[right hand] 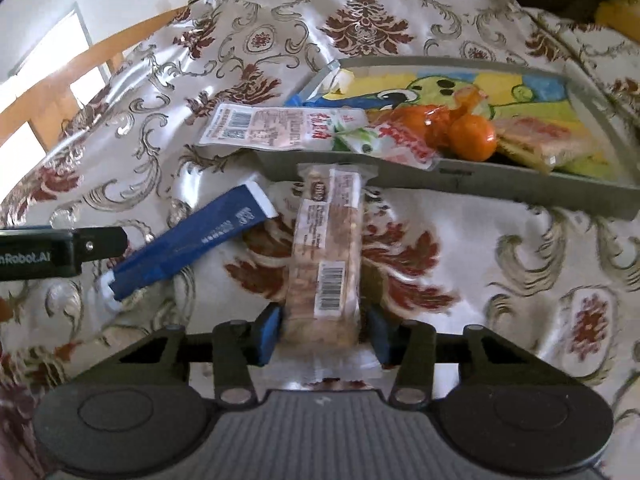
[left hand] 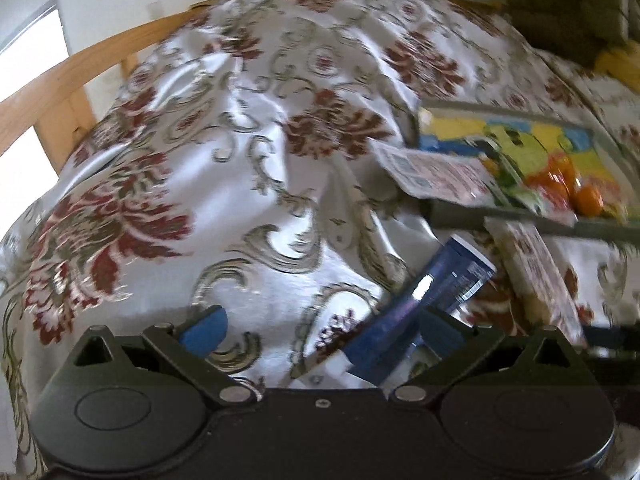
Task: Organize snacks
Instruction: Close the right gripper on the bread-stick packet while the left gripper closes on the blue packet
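Note:
A long nut bar in a clear wrapper [right hand: 326,256] lies on the floral cloth, pointing at the grey tray [right hand: 480,184]. My right gripper [right hand: 324,332] straddles its near end, with a blue pad close to each side and thin gaps showing. A blue snack packet [right hand: 192,244] lies slanted to its left. In the left wrist view that blue packet [left hand: 420,292] lies by the right finger of my left gripper [left hand: 320,328], which stands wide open. One finger of the left gripper [right hand: 100,244] shows beside the packet. The nut bar [left hand: 536,272] sits at the right.
The tray [left hand: 520,224] has a bright cartoon lining and holds orange wrapped sweets [right hand: 472,136], a cracker pack [right hand: 536,140] and a pink packet [right hand: 260,126] hanging over its left end. Wooden bed rails [left hand: 60,80] stand at the left. The cloth is wrinkled.

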Tool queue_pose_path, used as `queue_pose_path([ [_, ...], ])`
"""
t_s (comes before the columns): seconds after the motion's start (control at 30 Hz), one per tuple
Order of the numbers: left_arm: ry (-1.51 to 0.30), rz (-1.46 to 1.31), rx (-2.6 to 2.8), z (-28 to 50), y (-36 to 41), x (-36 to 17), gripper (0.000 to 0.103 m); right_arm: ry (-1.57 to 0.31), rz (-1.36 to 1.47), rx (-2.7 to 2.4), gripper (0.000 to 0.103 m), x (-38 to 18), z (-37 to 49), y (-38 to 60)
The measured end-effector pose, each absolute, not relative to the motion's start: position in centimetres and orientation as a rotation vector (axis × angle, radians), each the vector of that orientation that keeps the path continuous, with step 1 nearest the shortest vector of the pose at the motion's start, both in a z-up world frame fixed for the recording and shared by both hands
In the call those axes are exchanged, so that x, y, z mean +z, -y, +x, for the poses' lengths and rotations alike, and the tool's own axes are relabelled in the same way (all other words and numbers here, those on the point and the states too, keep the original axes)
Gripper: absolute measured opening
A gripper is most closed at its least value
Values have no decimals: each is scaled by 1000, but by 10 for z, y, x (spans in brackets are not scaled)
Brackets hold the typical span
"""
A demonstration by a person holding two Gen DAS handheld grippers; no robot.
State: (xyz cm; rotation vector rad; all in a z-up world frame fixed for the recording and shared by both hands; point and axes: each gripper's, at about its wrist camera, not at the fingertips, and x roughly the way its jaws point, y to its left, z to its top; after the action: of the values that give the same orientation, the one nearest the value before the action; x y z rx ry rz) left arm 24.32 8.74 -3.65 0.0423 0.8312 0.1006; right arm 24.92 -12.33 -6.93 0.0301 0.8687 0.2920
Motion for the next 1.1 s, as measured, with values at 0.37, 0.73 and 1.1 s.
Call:
queue_pose_path([
  [0.37, -892, 155, 38, 253, -67, -52, 102, -872, 18, 266, 57, -69, 251, 137],
  [0.73, -904, 351, 26, 265, -47, -69, 102, -866, -4, 259, 65, -71, 266, 127],
  [1.1, -905, 380, 27, 270, -43, -76, 102, -866, 9, 264, 66, -80, 272, 124],
])
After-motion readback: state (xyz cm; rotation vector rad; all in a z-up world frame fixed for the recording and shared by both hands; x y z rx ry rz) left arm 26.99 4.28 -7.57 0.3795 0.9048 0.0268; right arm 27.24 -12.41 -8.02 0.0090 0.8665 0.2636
